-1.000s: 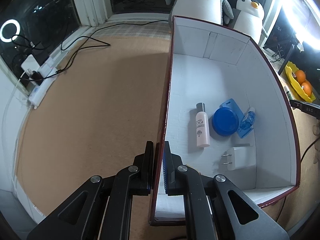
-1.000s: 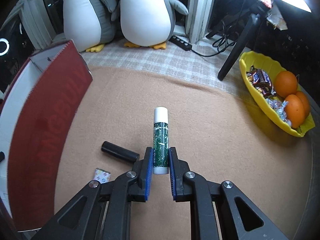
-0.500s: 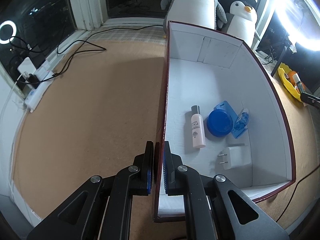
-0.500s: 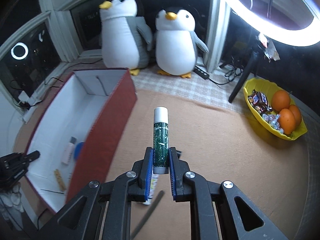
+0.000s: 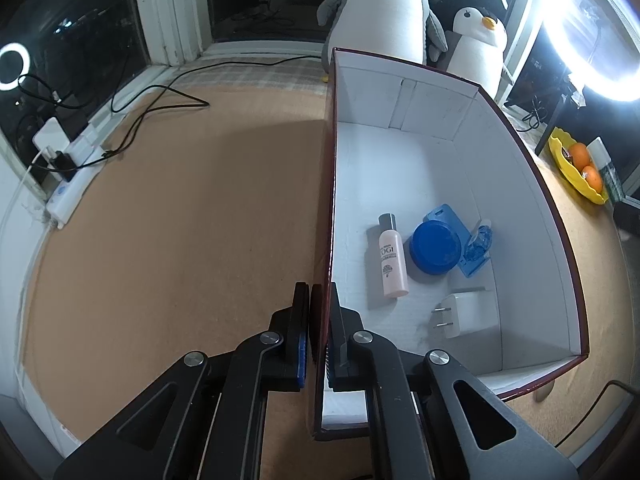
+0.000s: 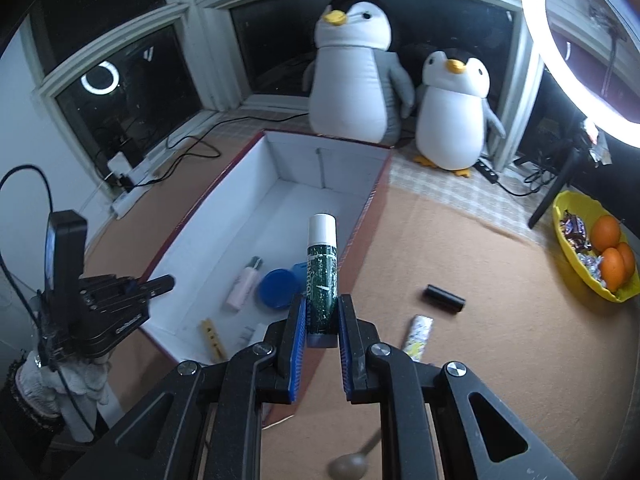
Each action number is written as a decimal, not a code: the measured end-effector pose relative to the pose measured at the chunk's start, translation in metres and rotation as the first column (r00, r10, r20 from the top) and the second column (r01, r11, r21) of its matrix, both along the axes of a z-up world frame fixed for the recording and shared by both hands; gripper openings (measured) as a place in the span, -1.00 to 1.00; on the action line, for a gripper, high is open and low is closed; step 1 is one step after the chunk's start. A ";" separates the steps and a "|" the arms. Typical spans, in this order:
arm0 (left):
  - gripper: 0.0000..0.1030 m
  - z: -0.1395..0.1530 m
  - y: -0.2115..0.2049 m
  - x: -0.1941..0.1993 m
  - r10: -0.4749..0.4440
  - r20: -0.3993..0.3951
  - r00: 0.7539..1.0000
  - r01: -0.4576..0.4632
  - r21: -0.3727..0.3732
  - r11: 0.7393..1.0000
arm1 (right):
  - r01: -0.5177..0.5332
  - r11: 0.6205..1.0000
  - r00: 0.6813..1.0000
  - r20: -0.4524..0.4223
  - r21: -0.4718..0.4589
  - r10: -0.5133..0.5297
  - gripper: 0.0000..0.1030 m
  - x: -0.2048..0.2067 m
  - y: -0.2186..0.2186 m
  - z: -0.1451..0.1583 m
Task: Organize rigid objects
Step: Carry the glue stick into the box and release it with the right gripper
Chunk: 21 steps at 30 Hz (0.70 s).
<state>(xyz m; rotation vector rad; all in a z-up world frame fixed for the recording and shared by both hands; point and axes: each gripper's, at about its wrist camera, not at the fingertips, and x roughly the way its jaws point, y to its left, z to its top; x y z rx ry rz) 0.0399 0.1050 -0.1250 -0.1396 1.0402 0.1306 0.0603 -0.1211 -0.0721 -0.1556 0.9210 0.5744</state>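
A carry toward the box is judged to be in hand. A green tube with a white cap (image 6: 321, 276) is clamped upright by its lower end between the blue pads of the right gripper (image 6: 322, 330), whose jaws are closed down to the tube's width; the tube is held in the air over the near right wall of the red box with a white inside (image 6: 360, 216). The left wall of the box is pinched near its front corner by the left gripper (image 5: 319, 330), its jaws nearly closed with only the thin wall between them, so the box is judged to be steadied for the drop. Already lying on the box floor are a pale pink bottle (image 5: 391, 260), a blue round lid (image 5: 435, 246), a blue card (image 5: 454, 228) beneath it, and a white plug (image 5: 466, 315); a yellow piece (image 6: 212, 338) is seen at the near end. On the brown mat to the right of the box, a black cylinder (image 6: 444, 299) and a small patterned wrapper (image 6: 418, 336) are left, so the sorting is not finished. Next, the tube is to be brought over bare floor, lowered, and let go only once clear of the bottle and lid; the hold on the wall should be kept.
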 end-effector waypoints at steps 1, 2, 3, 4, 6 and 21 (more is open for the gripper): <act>-0.89 0.000 0.000 0.000 0.000 0.001 1.000 0.000 -0.001 1.000 | -0.006 1.000 1.000 -0.003 0.000 0.006 -0.73 -0.002 0.003 -0.001; -0.89 0.000 0.000 0.000 0.000 0.000 1.000 0.000 -0.001 1.000 | -0.015 1.000 1.000 -0.008 -0.003 0.015 -0.73 -0.005 0.007 -0.004; -0.89 0.000 0.000 0.000 0.000 0.001 1.000 0.000 -0.001 1.000 | -0.025 1.000 1.000 -0.014 -0.005 0.025 -0.73 -0.008 0.011 -0.006; -0.89 0.000 -0.001 0.000 -0.001 0.001 1.000 0.001 -0.002 1.000 | -0.033 0.999 0.999 -0.020 -0.007 0.033 -0.73 -0.010 0.015 -0.008; -0.89 0.000 -0.001 0.000 -0.001 0.001 1.000 0.001 -0.002 1.000 | -0.048 0.999 0.998 -0.030 -0.013 0.047 -0.73 -0.013 0.022 -0.013; -0.89 0.000 -0.003 0.000 0.002 0.001 1.000 -0.002 -0.003 1.000 | -0.092 0.996 0.994 -0.067 -0.018 0.090 -0.73 -0.027 0.041 -0.029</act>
